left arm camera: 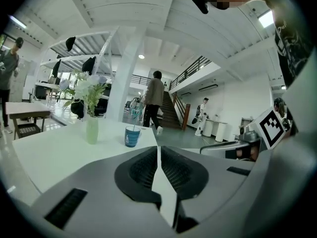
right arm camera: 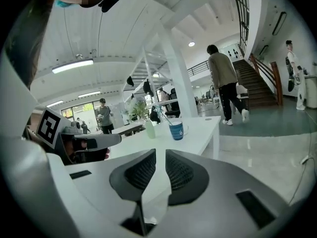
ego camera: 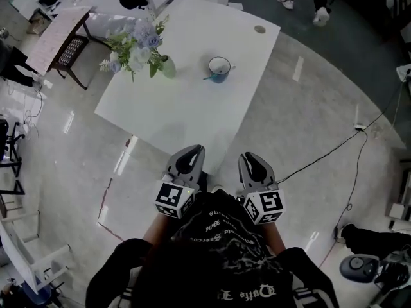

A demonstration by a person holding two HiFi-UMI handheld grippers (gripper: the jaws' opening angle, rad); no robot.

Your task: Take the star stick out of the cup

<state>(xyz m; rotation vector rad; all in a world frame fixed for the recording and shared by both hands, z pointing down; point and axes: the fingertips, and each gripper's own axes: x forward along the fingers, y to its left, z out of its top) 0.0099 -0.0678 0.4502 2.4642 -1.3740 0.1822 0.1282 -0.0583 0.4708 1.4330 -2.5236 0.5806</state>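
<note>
A blue cup (ego camera: 219,68) stands on the far half of a white table (ego camera: 180,111); it also shows in the left gripper view (left arm camera: 132,136) and the right gripper view (right arm camera: 176,130). A thin stick (right arm camera: 168,118) leans out of it; its star end is too small to make out. My left gripper (ego camera: 187,160) (left arm camera: 158,150) hovers by the table's near edge, far short of the cup, its jaws together and empty. My right gripper (ego camera: 252,166) (right arm camera: 159,153) is level with it on the right, a narrow gap between its jaws, holding nothing.
A pale green vase of flowers (ego camera: 138,50) (left arm camera: 92,128) stands on the table left of the cup. A wooden side table (ego camera: 61,37) is at far left. Cables (ego camera: 334,149) run over the floor on the right. A person (right arm camera: 223,78) walks beyond the table.
</note>
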